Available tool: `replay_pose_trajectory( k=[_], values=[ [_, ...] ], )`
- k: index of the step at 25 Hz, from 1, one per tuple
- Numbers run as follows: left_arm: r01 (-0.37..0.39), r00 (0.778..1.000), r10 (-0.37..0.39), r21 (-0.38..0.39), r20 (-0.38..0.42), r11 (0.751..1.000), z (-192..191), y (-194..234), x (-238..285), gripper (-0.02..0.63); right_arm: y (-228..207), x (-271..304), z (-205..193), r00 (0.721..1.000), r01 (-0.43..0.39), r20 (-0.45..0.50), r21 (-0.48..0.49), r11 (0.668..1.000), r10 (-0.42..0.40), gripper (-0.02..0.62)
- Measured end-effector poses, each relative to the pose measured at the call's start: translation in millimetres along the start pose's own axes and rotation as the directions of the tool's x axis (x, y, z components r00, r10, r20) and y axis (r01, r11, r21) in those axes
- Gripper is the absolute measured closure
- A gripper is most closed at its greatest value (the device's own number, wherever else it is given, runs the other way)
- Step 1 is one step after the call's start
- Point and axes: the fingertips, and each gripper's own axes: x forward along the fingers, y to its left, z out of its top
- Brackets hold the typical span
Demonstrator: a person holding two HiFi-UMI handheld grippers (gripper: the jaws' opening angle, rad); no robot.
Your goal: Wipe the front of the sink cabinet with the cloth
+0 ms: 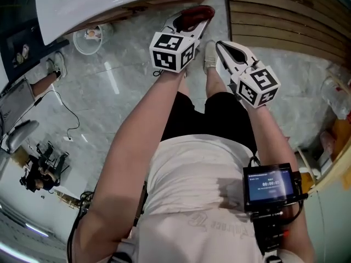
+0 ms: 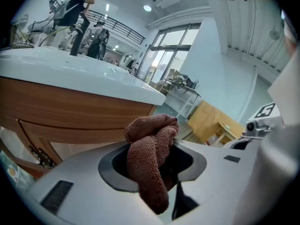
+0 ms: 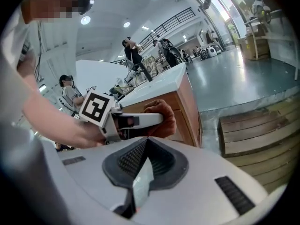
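Below your head camera, the left claw (image 1: pixel 200 22) reaches forward with a dark red cloth (image 1: pixel 189 16) bunched at its tip, just under the edge of the white sink top (image 1: pixel 109 4). The right claw (image 1: pixel 221 49) hangs just beside it on the right, a little further back from the sink.

In the left gripper view, your jaws are closed down tight on the cloth, which bulges out ahead of them and droops back between them. The wooden cabinet front (image 2: pixel 70 104) lies ahead of the claw and off to its left, with its long panels running sideways across the view. The cloth looks close to the wood, though you can't tell from here whether it touches.

In the right gripper view, your jaws are pressed together with nothing between them. The left claw and cloth sit ahead of this one, nearer the cabinet.

By the look of it, the wiping falls to your left claw: press forward and leftward, then sweep along the panels
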Motion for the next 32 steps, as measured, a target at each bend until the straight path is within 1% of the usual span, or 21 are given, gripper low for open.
replay_pose_trajectory(
  k=[3, 7, 9, 12, 17, 23, 32],
  values=[
    [-0.018, 1.000, 0.019, -0.056, 0.014, 0.998, 11.2, 5.2, 12.7, 0.434, 0.6, -7.5, -0.6, 1.000, 0.002, 0.003, 0.013, 1.000, -0.002, 0.583],
    [-0.074, 0.997, 0.075, -0.062, 0.001, 0.995, 23.1, 19.0, 17.2, 0.433, -1.1, -7.4, -2.1, 1.000, 0.005, 0.003, 0.031, 1.000, -0.005, 0.583],
    [-0.099, 0.995, 0.100, -0.090, -0.001, 0.991, 24.8, 25.6, 17.7, 0.433, -2.7, -7.4, -2.4, 1.000, 0.007, 0.002, 0.036, 0.999, -0.007, 0.583],
    [-0.108, 0.994, 0.111, -0.130, 0.017, 0.986, 27.0, 32.2, 16.5, 0.433, -1.8, -6.5, -0.9, 1.000, 0.003, 0.003, 0.032, 0.999, -0.003, 0.583],
    [-0.127, 0.992, 0.129, -0.133, 0.010, 0.983, 25.6, 40.7, 5.4, 0.433, 1.2, -5.5, -3.8, 1.000, -0.004, 0.000, 0.042, 0.999, 0.004, 0.583],
    [-0.131, 0.991, 0.133, -0.113, 0.005, 0.985, 33.1, 44.2, 2.4, 0.433, -12.9, -11.5, -0.2, 0.999, 0.029, 0.017, 0.062, 0.998, -0.030, 0.583],
    [-0.141, 0.990, 0.142, -0.101, 0.002, 0.985, 34.0, 51.1, -8.7, 0.434, -11.0, -9.1, -2.2, 1.000, 0.026, 0.014, 0.061, 0.998, -0.027, 0.583]
  ],
)
